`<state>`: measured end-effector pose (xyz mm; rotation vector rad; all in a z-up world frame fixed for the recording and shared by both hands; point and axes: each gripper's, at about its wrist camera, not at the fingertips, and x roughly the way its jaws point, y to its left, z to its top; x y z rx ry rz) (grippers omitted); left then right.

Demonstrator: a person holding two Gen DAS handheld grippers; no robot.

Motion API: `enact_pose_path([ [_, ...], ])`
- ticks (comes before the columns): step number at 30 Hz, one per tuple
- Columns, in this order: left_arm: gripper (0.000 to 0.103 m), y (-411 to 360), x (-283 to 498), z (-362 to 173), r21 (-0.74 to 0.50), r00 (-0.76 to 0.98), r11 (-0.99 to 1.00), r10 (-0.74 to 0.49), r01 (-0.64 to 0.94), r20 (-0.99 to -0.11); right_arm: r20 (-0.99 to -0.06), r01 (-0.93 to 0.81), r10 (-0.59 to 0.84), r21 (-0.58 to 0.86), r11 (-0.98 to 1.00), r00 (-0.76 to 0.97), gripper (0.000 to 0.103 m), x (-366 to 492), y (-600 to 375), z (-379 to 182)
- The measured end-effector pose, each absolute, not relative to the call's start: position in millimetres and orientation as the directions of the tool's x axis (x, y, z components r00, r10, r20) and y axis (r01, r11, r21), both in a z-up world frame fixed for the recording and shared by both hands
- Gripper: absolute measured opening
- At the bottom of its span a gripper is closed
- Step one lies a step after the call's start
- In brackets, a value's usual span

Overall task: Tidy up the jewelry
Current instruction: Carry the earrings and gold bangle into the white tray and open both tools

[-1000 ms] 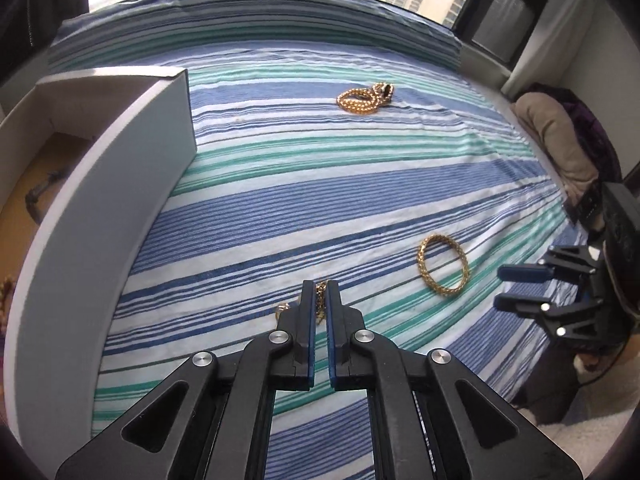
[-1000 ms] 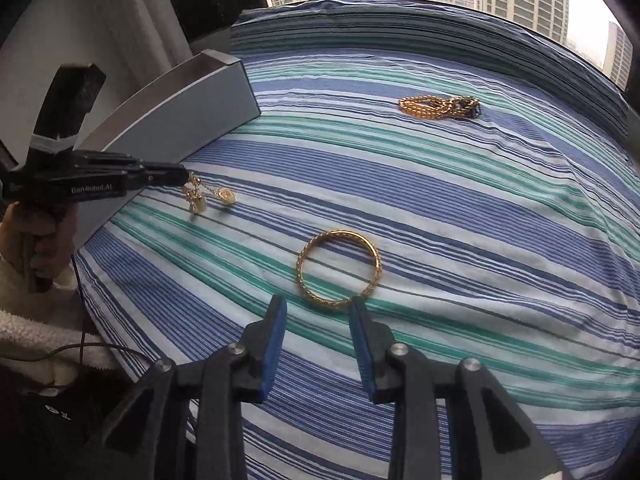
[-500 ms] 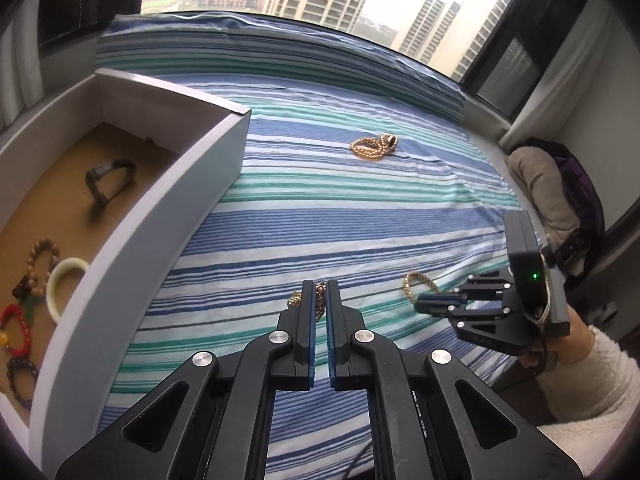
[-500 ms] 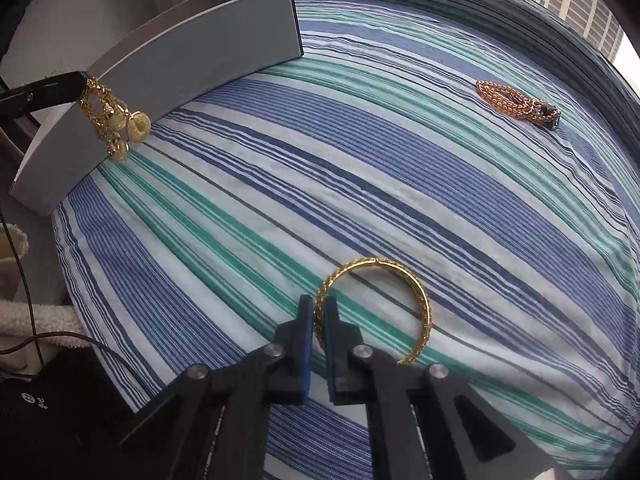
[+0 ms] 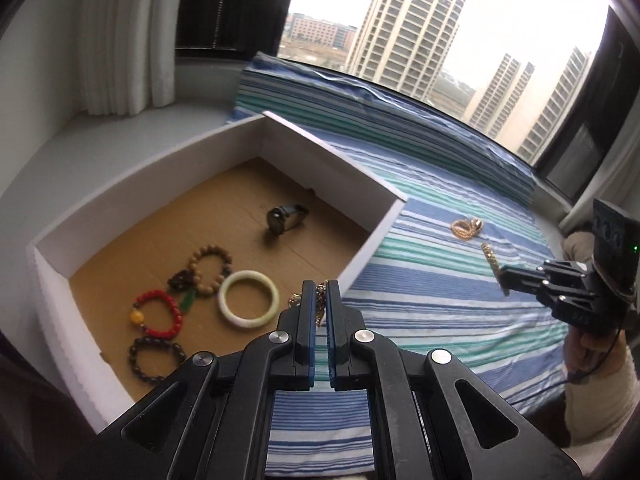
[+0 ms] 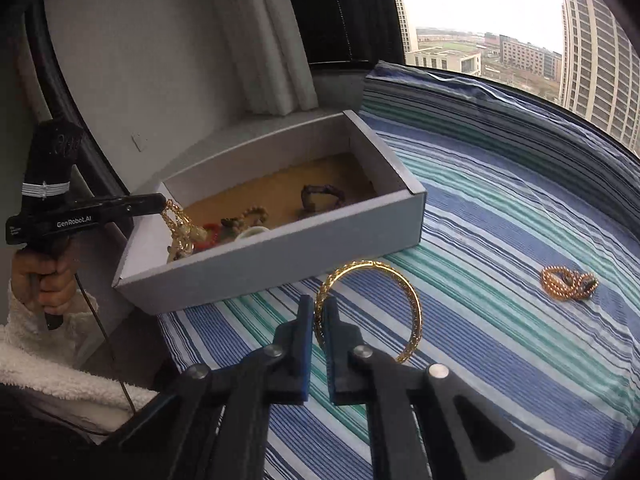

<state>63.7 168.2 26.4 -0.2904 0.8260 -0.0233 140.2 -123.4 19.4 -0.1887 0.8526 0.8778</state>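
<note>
Left gripper (image 6: 162,204), clamped on a dangling chain (image 6: 182,232), hangs over the box (image 6: 280,256) at frame left; right gripper (image 6: 316,312) pinches the bangle (image 6: 414,312) by its rim, centre frame. Either piece could snag the box wall or slip.

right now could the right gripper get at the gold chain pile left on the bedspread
Probably not yet: the right gripper is shut on the gold bangle. The path to the gold chain pile on the bedspread looks clear.

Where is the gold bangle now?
The gold bangle is pinched in the right hand-held gripper, lifted above the striped sheet, just beside the box.
</note>
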Motion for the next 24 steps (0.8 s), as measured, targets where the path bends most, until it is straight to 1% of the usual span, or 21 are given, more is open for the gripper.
enact_pose_path([
  [4, 0.002, 213, 67, 25, -0.248, 0.675, 0.951, -0.062, -0.183, -0.736, -0.698, -0.811, 0.636, 0.137, 0.568, 0.329, 0.005, 154, -56, 40],
  [7, 0.002, 232, 78, 17, -0.224, 0.654, 0.949, -0.024, -0.224, -0.756, -0.704, -0.841, 0.637, 0.106, 0.531, 0.314, 0.005, 173, -8, 39],
  [13, 0.003, 244, 92, -18, -0.218, 0.592, 0.944, -0.032, -0.246, -0.805, -0.775, -0.866, 0.571, 0.065, 0.496, 0.269, 0.005, 196, 62, 6],
  [16, 0.003, 245, 93, -36, -0.215, 0.561, 0.944, -0.038, -0.252, -0.827, -0.809, -0.87, 0.528, 0.043, 0.492, 0.258, 0.005, 203, 79, -15],
  [21, 0.003, 244, 93, -58, -0.184, 0.521, 0.947, -0.02, -0.265, -0.853, -0.845, -0.865, 0.485, 0.056, 0.499, 0.225, 0.006, 214, 91, -44],
  [22, 0.005, 244, 94, -60, -0.172, 0.515, 0.947, -0.008, -0.272, -0.857, -0.851, -0.864, 0.476, 0.053, 0.501, 0.224, 0.007, 215, 92, -49],
  [23, 0.014, 244, 95, -61, -0.164, 0.51, 0.946, 0.001, -0.278, -0.86, -0.857, -0.859, 0.461, 0.045, 0.51, 0.229, 0.007, 216, 92, -53],
  [24, 0.022, 244, 96, -61, -0.162, 0.506, 0.946, 0.003, -0.282, -0.862, -0.862, -0.852, 0.45, 0.04, 0.521, 0.235, 0.012, 218, 90, -54],
])
